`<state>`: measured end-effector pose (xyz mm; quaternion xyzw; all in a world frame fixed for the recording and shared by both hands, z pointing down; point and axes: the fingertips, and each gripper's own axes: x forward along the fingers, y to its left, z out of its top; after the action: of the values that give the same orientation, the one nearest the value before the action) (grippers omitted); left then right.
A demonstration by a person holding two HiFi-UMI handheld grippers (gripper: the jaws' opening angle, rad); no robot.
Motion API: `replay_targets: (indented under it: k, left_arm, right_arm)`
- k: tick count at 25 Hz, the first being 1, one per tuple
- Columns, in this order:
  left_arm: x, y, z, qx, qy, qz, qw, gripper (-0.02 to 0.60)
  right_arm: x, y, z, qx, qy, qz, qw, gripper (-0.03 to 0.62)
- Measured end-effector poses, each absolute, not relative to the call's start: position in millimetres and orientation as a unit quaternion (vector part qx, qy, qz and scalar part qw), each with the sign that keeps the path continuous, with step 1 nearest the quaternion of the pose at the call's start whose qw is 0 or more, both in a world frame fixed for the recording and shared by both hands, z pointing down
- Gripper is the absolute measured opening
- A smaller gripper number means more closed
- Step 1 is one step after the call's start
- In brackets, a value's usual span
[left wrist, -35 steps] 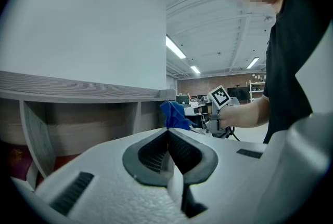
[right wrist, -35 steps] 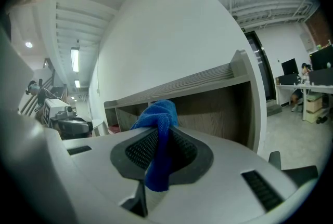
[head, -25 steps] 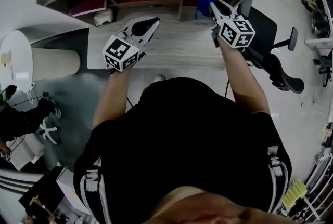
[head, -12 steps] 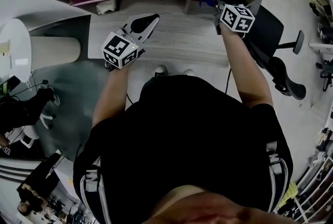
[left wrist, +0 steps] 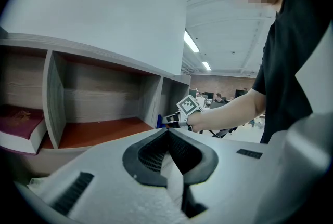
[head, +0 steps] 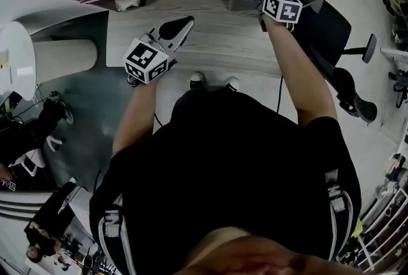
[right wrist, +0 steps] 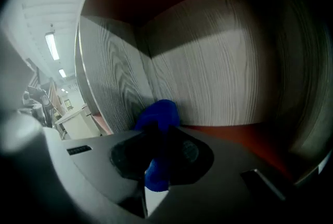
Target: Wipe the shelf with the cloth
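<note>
My right arm reaches far forward, my right gripper squeezed tight on the blue cloth, and my left gripper sits closed with nothing in it.

The bunched blue cloth is inside the right compartment of the grey wood-grain shelf.

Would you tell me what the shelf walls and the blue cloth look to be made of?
The shelf wall: likely matte wood-grain laminate or veneer, judging by pale grey streaked grain. The cloth: seemingly soft fabric, bunched in rounded folds, no shine.
</note>
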<state>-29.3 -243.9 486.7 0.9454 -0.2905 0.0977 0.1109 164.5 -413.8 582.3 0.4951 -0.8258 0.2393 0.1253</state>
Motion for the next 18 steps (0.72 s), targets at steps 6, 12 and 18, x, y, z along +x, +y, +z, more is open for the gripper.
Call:
replay_targets:
  k: [6,12,18]
  left_arm:
    - [-21,-239,496,0.949,-0.272,0.099,0.121,0.017]
    - [-23,-242,502,0.949,-0.27,0.099,0.129,0.017]
    - [-26,-245,505,0.948,-0.274,0.097,0.134,0.017]
  right_arm:
    - [156,-425,600,0.501,-0.815,0.25,0.149,0.054]
    - [155,-430,608,0.505,-0.809,0.252,0.163,0.054]
    - [155,-433,611,0.505,-0.808,0.253,0.169,0.054]
